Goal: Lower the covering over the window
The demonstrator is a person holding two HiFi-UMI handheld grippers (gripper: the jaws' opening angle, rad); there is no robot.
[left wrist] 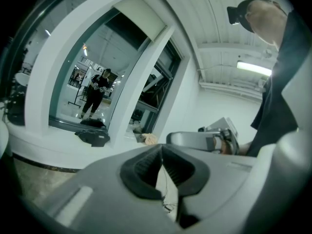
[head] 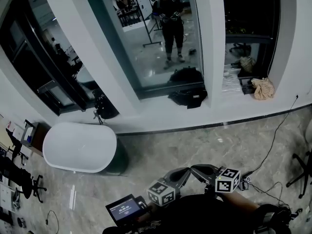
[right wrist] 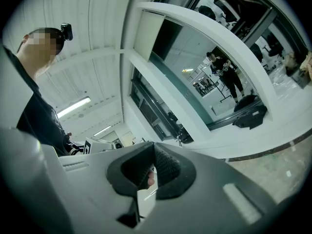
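Note:
The window (head: 151, 38) is a tall dark pane between white pillars, and a standing person is mirrored in it. Its covering is a pale rolled-up blind (left wrist: 142, 16) at the top of the frame, also showing in the right gripper view as the blind (right wrist: 148, 35). It sits fully raised. My left gripper (head: 179, 175) and right gripper (head: 202, 170) are held low and close to my body, tips nearly meeting, far from the window. The left gripper (left wrist: 162, 148) is shut with nothing in it. The right gripper (right wrist: 153, 148) is shut and empty too.
A white oval tub (head: 80, 147) stands at the left on the marble floor. Dark bags (head: 187, 97) and a beige cloth (head: 263, 88) lie on the sill. A cable (head: 274, 139) runs across the floor at right beside a chair base (head: 302, 172). A small screen (head: 126, 209) is by my left hand.

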